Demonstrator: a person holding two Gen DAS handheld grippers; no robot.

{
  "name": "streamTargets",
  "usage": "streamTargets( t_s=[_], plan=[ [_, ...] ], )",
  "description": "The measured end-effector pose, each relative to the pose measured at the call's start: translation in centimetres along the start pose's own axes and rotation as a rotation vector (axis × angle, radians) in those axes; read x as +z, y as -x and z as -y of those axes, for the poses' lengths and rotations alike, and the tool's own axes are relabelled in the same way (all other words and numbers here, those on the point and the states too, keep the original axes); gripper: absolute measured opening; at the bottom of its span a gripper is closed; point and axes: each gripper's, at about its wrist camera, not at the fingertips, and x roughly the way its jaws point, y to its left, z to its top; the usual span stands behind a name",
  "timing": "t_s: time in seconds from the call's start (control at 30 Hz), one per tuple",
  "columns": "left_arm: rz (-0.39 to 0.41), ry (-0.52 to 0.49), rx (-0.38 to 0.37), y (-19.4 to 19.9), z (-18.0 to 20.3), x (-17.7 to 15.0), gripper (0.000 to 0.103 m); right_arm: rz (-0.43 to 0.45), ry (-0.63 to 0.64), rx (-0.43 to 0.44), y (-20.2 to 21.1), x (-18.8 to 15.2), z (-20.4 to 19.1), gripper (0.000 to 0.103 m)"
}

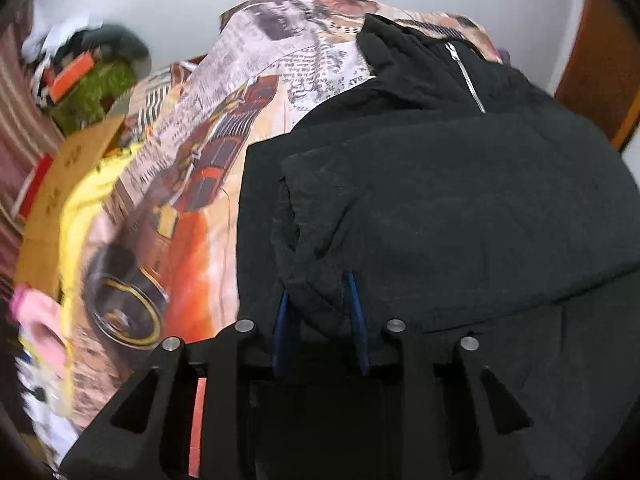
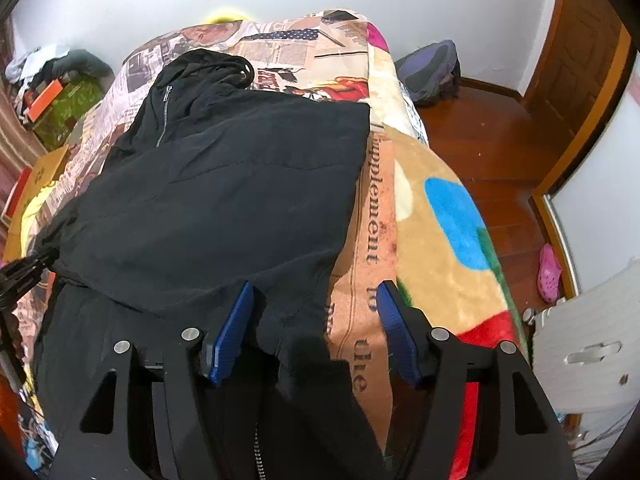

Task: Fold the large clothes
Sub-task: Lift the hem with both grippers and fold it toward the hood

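Right wrist view: my bed [image 2: 436,216] fills most of the frame under a newsprint-pattern blanket [image 2: 372,240], and the black jacket [image 2: 224,200] lies spread across it, part folded over itself, hood toward the far wall. Its zipper [image 2: 163,120] runs down below the hood. My right tool [image 2: 316,336] hangs over the jacket's near edge with its blue pads wide apart, pressing on nothing. In the left wrist view, my left tool [image 1: 318,320] is closed narrowly on a bunched fold of the jacket [image 1: 440,208], cloth squeezed between the pads.
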Motion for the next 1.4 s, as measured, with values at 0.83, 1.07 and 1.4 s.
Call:
streamTargets(
  t_s=[0.83,1.07,1.4],
  plan=[
    [0.254,-0.031,-0.126,3.9,0.5,18.0,0.064,0.240,0.027,0.193,1.1,16.0,-5.2,0.060],
    [0.191,0.038,-0.203,-1.6,1.3,22.8,0.064,0.156,0.012,0.217,-5.5,21.7,-7.0,0.060],
    [0.104,0.122,-0.281,-9.8,2.8,27.2,0.062,-0.050,-0.118,0.253,-17.3,26.8,-7.3,0.060]
  ],
)
